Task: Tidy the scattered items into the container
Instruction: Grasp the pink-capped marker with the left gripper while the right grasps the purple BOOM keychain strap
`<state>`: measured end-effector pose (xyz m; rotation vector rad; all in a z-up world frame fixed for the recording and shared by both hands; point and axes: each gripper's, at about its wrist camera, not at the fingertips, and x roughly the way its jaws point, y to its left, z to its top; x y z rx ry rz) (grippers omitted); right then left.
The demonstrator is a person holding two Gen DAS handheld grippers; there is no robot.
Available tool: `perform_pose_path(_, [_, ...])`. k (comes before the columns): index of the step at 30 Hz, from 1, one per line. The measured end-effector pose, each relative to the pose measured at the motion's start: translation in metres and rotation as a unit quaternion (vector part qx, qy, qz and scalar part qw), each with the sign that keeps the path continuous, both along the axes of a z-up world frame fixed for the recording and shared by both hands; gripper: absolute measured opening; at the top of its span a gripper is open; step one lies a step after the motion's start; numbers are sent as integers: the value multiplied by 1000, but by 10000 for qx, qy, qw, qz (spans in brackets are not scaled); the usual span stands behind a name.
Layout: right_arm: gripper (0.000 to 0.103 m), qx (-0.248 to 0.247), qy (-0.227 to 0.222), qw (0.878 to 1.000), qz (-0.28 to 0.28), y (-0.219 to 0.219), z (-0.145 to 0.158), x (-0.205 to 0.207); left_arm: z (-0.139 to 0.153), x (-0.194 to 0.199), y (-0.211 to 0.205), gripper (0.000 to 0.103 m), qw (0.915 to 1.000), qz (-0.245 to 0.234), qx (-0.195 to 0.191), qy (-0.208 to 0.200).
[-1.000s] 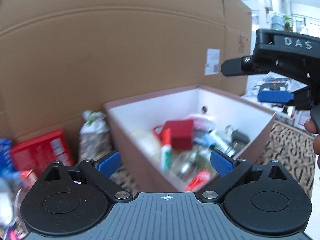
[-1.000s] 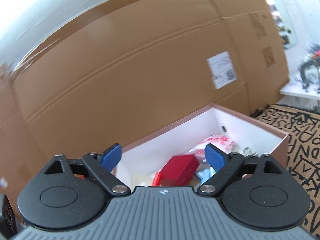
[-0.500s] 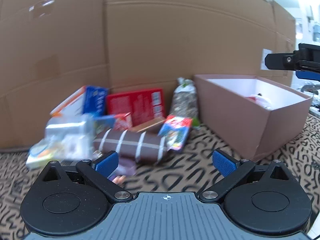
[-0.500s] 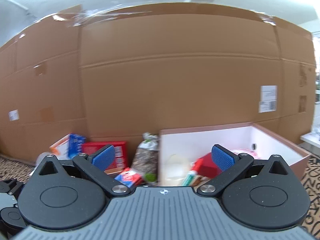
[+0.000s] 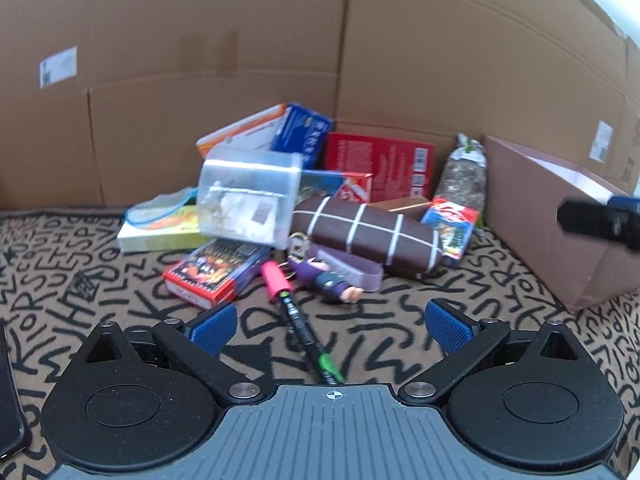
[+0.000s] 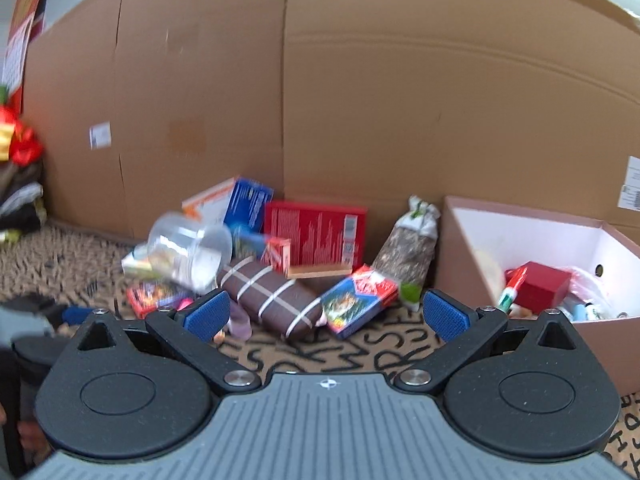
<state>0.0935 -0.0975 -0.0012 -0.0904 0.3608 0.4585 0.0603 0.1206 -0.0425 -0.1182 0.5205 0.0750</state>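
My left gripper (image 5: pixel 330 326) is open and empty, low over the patterned mat, with a pink-capped marker (image 5: pixel 296 316) lying between its fingers. Beyond it lies a pile: a brown checked case (image 5: pixel 368 232), a clear plastic tub (image 5: pixel 250 200), a purple doll keychain (image 5: pixel 328 276), a red card box (image 5: pixel 212 272) and a red box (image 5: pixel 380 166). My right gripper (image 6: pixel 326 316) is open and empty, above the mat facing the same brown case (image 6: pixel 272 296). The pink container (image 6: pixel 532 248) stands at the right with several items inside; it also shows in the left wrist view (image 5: pixel 552 216).
A tall cardboard wall (image 5: pixel 280 60) backs the whole scene. A seed bag (image 6: pixel 408 252) leans beside the container. A small colourful packet (image 6: pixel 356 296) lies in front of it. A dark flat object (image 5: pixel 8 392) lies at the far left. Clothes (image 6: pixel 20 196) are heaped at the left.
Both grippers have swung left, away from the container, and lowered towards the pile of items. Both stay open and empty.
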Motion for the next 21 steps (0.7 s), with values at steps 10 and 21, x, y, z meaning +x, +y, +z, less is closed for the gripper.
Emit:
perform_pose_path(10, [102,-61,575,9982,165,25,-23,28,-12,19,17,97,9990,-86,-308,326])
perform_pose_path(21, [57,-133,1140,9909,710,56,-45,62,-26,40,31,56,9952,-236,-625,715])
